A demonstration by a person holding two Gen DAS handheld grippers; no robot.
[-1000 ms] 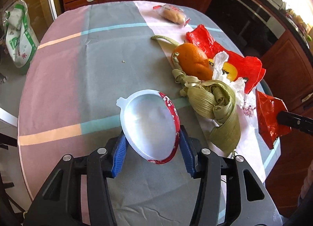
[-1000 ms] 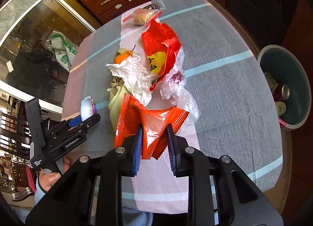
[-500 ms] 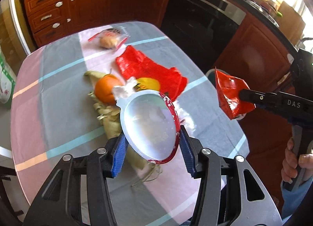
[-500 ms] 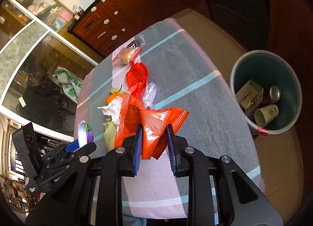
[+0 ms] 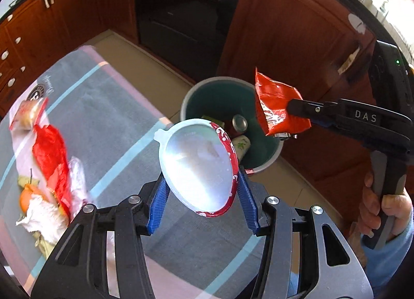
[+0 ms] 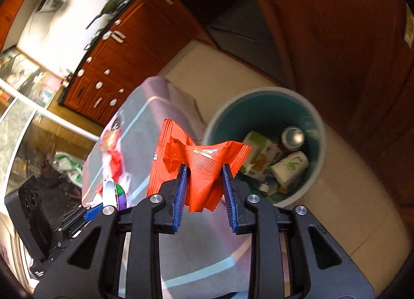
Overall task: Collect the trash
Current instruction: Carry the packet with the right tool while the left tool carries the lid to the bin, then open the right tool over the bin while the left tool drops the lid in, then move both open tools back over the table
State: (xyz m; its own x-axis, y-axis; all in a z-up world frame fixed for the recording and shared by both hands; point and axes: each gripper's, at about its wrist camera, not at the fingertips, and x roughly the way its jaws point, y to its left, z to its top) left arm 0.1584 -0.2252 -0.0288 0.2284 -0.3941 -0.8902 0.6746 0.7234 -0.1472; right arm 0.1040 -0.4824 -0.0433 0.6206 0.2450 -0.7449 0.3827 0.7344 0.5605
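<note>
The left hand-held gripper [image 5: 201, 196] pinches a white lid [image 5: 198, 167] above the worktop [image 5: 108, 117] edge. The right hand-held gripper [image 6: 203, 186], its jaws just easing wider, pinches the red wrapper [image 6: 199, 159] beside the teal bin [image 6: 266, 107].

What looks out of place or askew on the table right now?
Trash is still strewn along the tablecloth's far side: a torn red wrapper, crumpled white paper, an orange and a packaged bun. No spill is visible.
</note>
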